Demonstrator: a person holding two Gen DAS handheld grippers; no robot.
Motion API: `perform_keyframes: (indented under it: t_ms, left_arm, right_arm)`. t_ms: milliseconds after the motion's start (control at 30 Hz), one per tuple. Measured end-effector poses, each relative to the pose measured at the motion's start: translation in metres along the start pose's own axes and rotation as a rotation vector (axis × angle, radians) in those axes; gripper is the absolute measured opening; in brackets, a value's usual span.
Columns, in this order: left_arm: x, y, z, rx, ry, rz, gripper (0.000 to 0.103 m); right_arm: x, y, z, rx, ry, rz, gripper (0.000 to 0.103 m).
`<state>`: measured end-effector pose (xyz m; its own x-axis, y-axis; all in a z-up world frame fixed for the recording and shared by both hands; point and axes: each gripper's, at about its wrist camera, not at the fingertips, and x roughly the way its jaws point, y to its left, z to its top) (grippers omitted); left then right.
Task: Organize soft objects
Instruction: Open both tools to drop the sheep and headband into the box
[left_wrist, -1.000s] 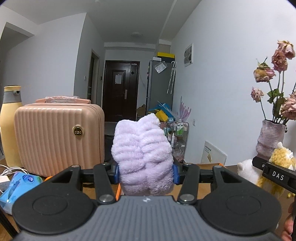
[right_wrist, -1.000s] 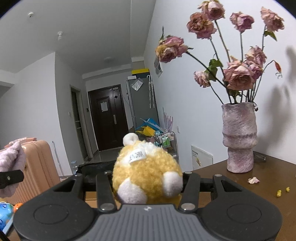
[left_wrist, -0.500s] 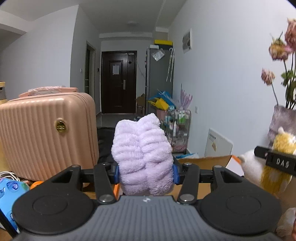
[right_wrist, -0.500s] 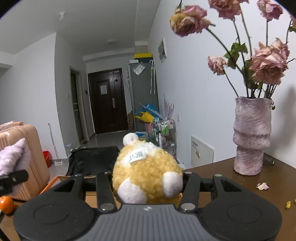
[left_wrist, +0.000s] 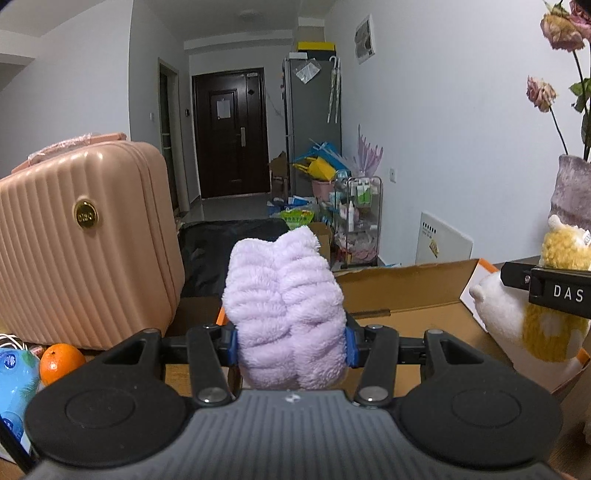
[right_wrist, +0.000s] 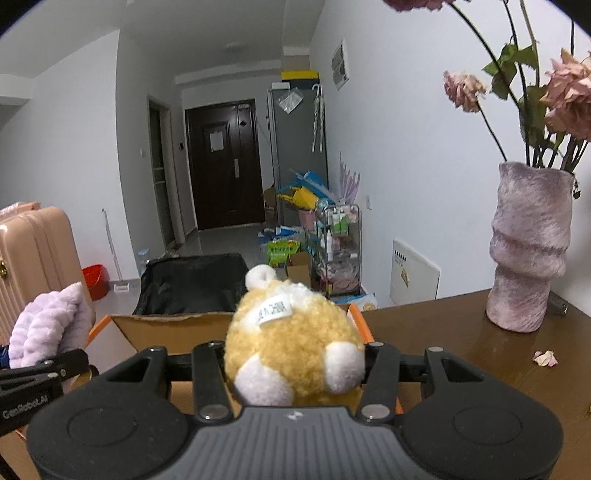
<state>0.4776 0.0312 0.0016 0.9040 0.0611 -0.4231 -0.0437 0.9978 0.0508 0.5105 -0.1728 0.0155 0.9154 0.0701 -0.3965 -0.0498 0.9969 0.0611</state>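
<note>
My left gripper (left_wrist: 291, 341) is shut on a fluffy lilac cloth (left_wrist: 284, 310) and holds it above the near side of an open cardboard box (left_wrist: 406, 288). My right gripper (right_wrist: 295, 360) is shut on a yellow and white plush toy (right_wrist: 291, 347) with a white label, held over the same box (right_wrist: 177, 328). The plush also shows at the right edge of the left wrist view (left_wrist: 535, 325). The lilac cloth shows at the left of the right wrist view (right_wrist: 48, 325).
A pink ribbed suitcase (left_wrist: 85, 251) stands left of the box, with an orange (left_wrist: 61, 362) and a blue pack (left_wrist: 14, 387) in front of it. A fuzzy mauve vase (right_wrist: 528, 251) of dried roses stands on the brown table (right_wrist: 480, 354) at the right.
Both grippers have moved forward and tilted down with their loads. The cardboard box has come into view under them, and the vase and flowers have slid toward the right edge.
</note>
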Motion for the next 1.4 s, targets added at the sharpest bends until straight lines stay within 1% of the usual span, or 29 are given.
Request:
perform_keyframes:
  t_ms: [100,333,367,400,433,467,500,533,567,600,667,733,967,1400]
  left_arm:
    - [0.002,0.0,-0.002,0.008,0.006,0.009,0.05]
    - [0.005,0.001,-0.003,0.003,0.011,0.003,0.051]
    - [0.005,0.002,-0.003,-0.001,0.011,0.002,0.053]
    - [0.004,0.003,-0.002,-0.007,0.01,0.007,0.06]
    - [0.004,0.004,-0.002,-0.014,0.006,0.011,0.065]
    - [0.003,0.006,-0.001,-0.02,-0.001,0.016,0.076]
    - [0.002,0.007,0.0,-0.026,-0.009,0.028,0.085]
    - [0.001,0.008,0.0,-0.031,-0.015,0.042,0.089]
    - [0.0,0.009,0.0,-0.038,-0.02,0.053,0.102]
    - [-0.001,0.01,0.0,-0.05,-0.027,0.067,0.103]
    - [-0.001,0.012,0.002,-0.063,-0.029,0.089,0.103]
    - [0.001,0.016,0.003,-0.078,-0.022,0.092,0.103]
    - [-0.005,0.021,0.003,-0.101,-0.026,0.099,0.103]
    - [-0.052,0.028,-0.01,-0.113,-0.06,0.084,0.103]
  right_arm:
    - [0.002,0.001,-0.002,-0.003,0.013,0.001,0.047]
    - [0.005,0.005,-0.006,-0.025,0.028,0.006,0.048]
    - [0.006,0.005,-0.006,-0.03,0.032,0.01,0.049]
    - [0.006,0.006,-0.007,-0.036,0.036,0.015,0.052]
    - [0.006,0.006,-0.006,-0.041,0.042,0.019,0.058]
    - [0.006,0.007,-0.007,-0.048,0.044,0.017,0.063]
    - [0.006,0.008,-0.007,-0.054,0.044,0.013,0.079]
    - [0.006,0.008,-0.007,-0.058,0.042,0.009,0.093]
    - [0.004,0.009,-0.007,-0.059,0.036,0.005,0.098]
    - [0.004,0.008,-0.007,-0.059,0.028,0.002,0.103]
    - [0.003,0.007,-0.006,-0.058,0.018,-0.021,0.103]
    - [0.002,0.006,-0.006,-0.054,0.019,-0.031,0.103]
    - [-0.005,0.007,-0.005,-0.058,0.021,-0.024,0.103]
    - [-0.062,0.012,-0.013,-0.089,-0.038,0.003,0.103]
